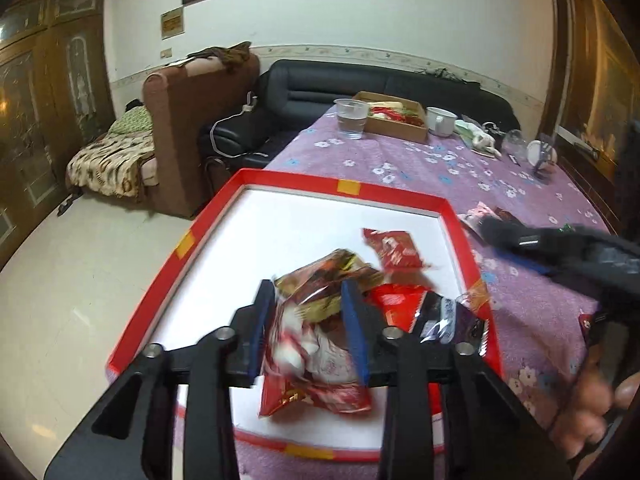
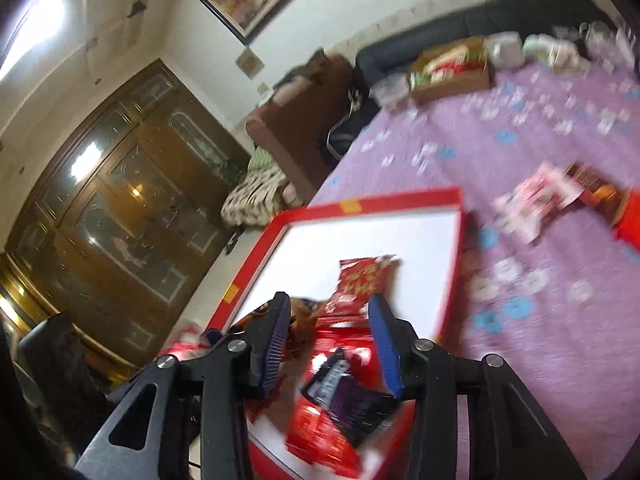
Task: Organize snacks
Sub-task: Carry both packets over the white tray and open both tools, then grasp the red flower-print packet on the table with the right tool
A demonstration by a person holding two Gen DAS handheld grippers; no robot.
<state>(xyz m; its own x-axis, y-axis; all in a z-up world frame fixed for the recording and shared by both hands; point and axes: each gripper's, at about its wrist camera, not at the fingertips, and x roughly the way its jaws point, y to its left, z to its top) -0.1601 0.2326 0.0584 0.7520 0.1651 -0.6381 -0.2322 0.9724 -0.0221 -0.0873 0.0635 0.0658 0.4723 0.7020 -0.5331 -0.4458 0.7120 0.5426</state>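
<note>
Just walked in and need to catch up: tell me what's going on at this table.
A person is sorting wrapped snacks into a red-rimmed tray on a purple flowered tablecloth, with a handheld gripper in each hand. The left gripper sits over a red-and-white packet lying between its parted fingers. The right gripper hangs over a dark purple packet near the tray's corner. A few snacks still lie loose on the cloth.

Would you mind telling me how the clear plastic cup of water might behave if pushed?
The clear plastic cup looks thin-walled, so it would probably flex under pressure. It appears only partly filled and sits on a cloth-covered table, so a push might tip it and spill water.
</note>
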